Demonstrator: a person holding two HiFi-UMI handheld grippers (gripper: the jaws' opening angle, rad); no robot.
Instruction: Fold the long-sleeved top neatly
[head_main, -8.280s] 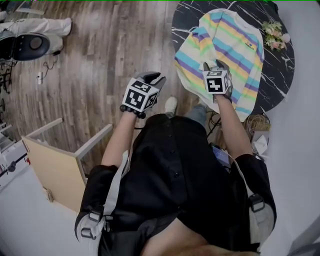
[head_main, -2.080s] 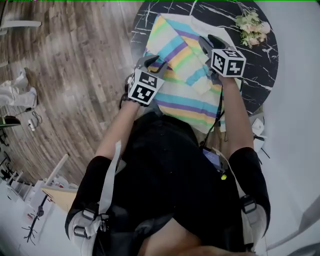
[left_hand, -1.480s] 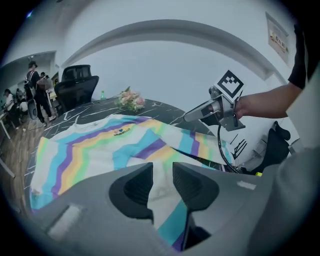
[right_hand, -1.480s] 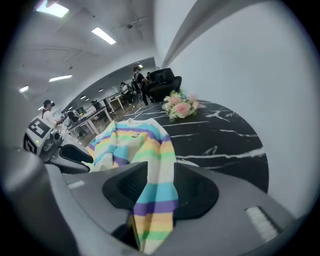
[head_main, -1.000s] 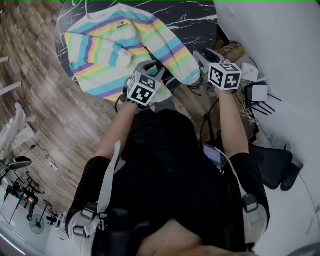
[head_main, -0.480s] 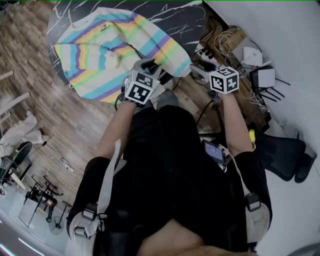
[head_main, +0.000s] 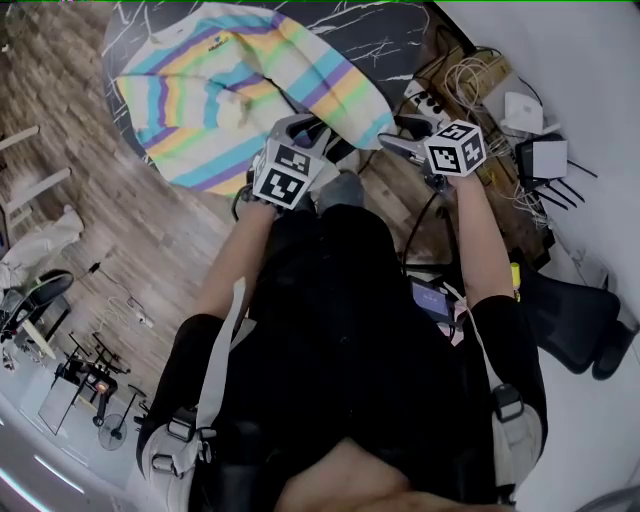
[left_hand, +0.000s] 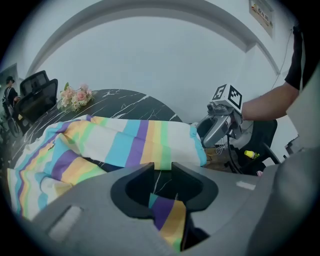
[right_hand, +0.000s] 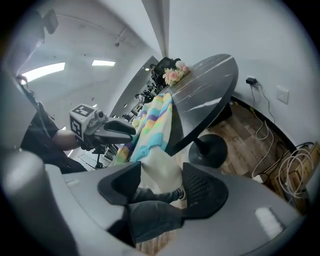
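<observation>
Long-sleeved top (head_main: 230, 90): striped, spread over the round black table (head_main: 400, 40), upper left in the head view; near edge draped over the rim.
Left arm: stretched forward, forearm bare, wrist tipped steeply down at the table's near rim.
Left gripper (head_main: 310, 135): jaws narrow, almost together, pinched on a striped fold of the top; fold hanging down between the pads in the left gripper view.
Right arm: stretched forward to the right of the table, above the wooden floor (head_main: 400, 205); tilted moderately down, aimed leftward at the top's overhanging edge.
Right gripper (head_main: 397, 147): jaws wide, just been opening; white edge of the top seen in the gap, no pad pressing on it; tips just beside the cloth.
Cables (head_main: 470, 75): coiled on the floor, far right.
</observation>
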